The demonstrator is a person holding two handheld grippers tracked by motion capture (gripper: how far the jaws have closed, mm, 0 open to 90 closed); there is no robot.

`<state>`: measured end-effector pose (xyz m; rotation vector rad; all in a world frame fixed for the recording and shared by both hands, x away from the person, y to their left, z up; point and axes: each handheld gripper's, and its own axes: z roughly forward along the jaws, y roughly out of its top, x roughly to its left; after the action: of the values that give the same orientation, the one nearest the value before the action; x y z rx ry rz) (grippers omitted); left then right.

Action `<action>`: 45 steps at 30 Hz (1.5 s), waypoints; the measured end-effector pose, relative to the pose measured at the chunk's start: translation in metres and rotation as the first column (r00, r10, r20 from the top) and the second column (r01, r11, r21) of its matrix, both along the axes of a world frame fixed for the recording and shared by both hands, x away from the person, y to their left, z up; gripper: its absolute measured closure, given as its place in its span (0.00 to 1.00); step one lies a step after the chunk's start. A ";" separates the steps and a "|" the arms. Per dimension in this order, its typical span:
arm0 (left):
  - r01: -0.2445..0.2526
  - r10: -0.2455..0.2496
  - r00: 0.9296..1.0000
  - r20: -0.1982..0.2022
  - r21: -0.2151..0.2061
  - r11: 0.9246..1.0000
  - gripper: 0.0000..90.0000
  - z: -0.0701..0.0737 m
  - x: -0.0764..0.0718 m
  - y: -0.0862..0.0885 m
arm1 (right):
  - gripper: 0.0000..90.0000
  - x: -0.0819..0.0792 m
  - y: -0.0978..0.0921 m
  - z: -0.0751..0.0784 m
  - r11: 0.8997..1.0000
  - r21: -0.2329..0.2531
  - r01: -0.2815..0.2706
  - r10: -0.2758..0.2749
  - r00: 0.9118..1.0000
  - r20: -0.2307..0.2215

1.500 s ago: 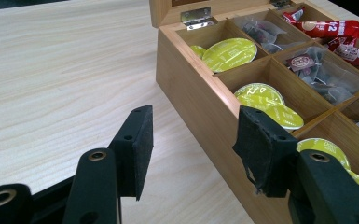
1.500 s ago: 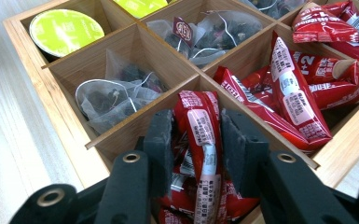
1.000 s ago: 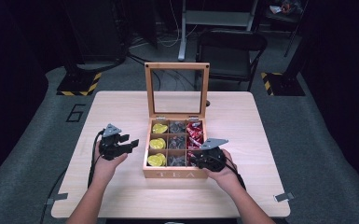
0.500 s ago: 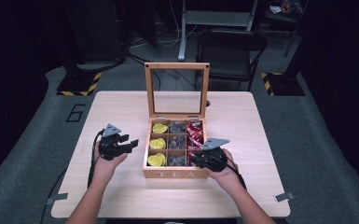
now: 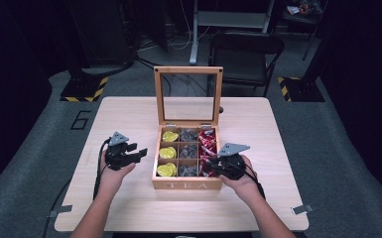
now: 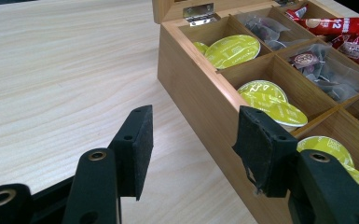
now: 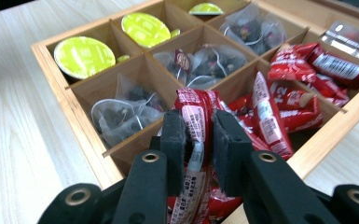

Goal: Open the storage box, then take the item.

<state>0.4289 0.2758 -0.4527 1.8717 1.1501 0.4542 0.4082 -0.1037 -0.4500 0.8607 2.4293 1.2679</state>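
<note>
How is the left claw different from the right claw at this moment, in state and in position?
The left claw is open with nothing between its pads, while the right claw is shut on a red sachet. The left claw is over the bare table beside the wooden tea box; the right claw reaches into the box's near right compartment. Both are black, two-jawed and hand-held, each at one side of the box.
</note>
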 end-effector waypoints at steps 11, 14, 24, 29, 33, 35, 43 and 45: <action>-0.012 0.012 1.000 -0.002 -0.007 1.000 0.52 -0.001 0.000 0.001 | 0.83 -0.002 -0.004 0.012 1.000 0.021 0.011 -0.011 0.999 0.031; -0.014 0.014 1.000 0.001 -0.005 1.000 0.52 -0.001 0.000 0.001 | 0.83 -0.003 -0.007 0.015 1.000 0.025 0.012 -0.013 0.999 0.044; -0.006 0.006 1.000 -0.005 -0.002 1.000 0.52 -0.001 0.001 0.002 | 0.83 -0.005 -0.012 0.023 0.999 0.041 0.023 -0.026 0.998 0.064; -0.009 0.009 1.000 -0.004 -0.008 1.000 0.52 0.000 0.001 0.003 | 0.83 -0.006 -0.014 0.027 0.999 0.045 0.026 -0.030 0.997 0.076; -0.014 0.014 1.000 -0.001 -0.011 1.000 0.52 0.000 0.000 0.003 | 0.83 -0.006 -0.017 0.029 0.998 0.051 0.032 -0.037 0.996 0.085; -0.016 0.016 1.000 0.006 -0.012 1.000 0.52 0.000 0.000 0.003 | 0.83 -0.006 -0.020 0.030 0.997 0.058 0.043 -0.048 0.995 0.084; -0.014 0.014 1.000 0.001 -0.009 1.000 0.52 0.000 0.001 0.004 | 0.83 -0.003 -0.033 0.032 0.994 0.075 0.079 -0.085 0.993 0.085; -0.019 0.019 1.000 -0.003 -0.013 1.000 0.52 0.000 0.000 0.004 | 0.83 -0.003 -0.035 0.032 0.993 0.076 0.089 -0.095 0.992 0.081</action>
<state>0.4294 0.2803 -0.4527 1.8520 1.1706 0.4538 0.4056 -0.1388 -0.4184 0.9080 2.2650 1.3370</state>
